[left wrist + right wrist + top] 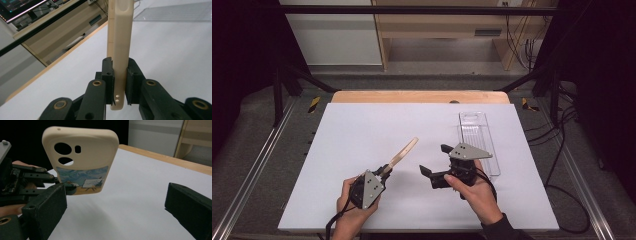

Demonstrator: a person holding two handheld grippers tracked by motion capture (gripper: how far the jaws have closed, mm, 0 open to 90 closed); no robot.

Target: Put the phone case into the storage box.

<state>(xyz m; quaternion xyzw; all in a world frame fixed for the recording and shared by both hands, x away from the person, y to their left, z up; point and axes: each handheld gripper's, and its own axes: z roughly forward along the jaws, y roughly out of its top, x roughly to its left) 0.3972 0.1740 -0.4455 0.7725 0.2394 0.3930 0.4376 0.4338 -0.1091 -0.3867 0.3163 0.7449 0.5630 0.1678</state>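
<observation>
The left gripper [384, 171] pinches a cream phone case [403, 152] by its lower end (the case points toward two o'clock above the table [362, 130]); the right gripper [435, 159], at three o'clock from it, stands spread and holds nothing.

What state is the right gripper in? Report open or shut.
Open: the right gripper has its jaws wide apart, nothing between them; the phone case sits beyond.

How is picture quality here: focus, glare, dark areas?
High view: even light on the white table, black surrounds. Left gripper view: phone case sharp, clear tray soft. Right gripper view: case sharp, near jaws blurred, soft shadow beneath.
</observation>
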